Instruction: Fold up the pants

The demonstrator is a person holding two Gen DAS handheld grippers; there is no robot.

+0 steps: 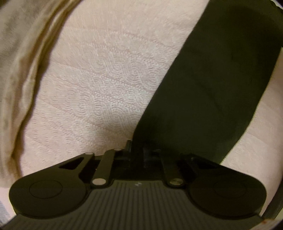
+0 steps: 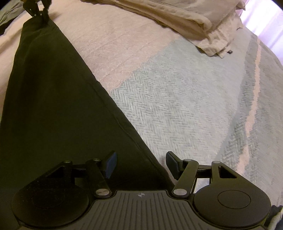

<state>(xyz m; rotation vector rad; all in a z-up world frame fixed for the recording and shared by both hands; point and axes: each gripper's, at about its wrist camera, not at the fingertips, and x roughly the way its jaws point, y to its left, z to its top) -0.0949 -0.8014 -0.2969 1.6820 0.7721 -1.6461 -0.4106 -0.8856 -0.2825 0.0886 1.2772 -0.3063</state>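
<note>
Dark pants point(image 1: 212, 85) stretch in a long band across the pink bedspread point(image 1: 106, 79). My left gripper point(image 1: 136, 150) is shut on one end of them, its fingers pressed together over the cloth. In the right wrist view the pants point(image 2: 53, 106) widen toward me. Their seamed edge runs between the fingers of my right gripper point(image 2: 141, 165), which stands open just above the fabric. The left finger pad point(image 2: 111, 164) is over the pants and the right one over the blanket. Far off, the left gripper point(image 2: 38, 12) pinches the pants' narrow end.
A cream-coloured bundle of folded cloth point(image 2: 185, 19) lies at the back of the bed and also fills the left edge point(image 1: 17, 79) of the left wrist view. A pale blue herringbone blanket point(image 2: 185, 106) covers the bed to the right of the pants.
</note>
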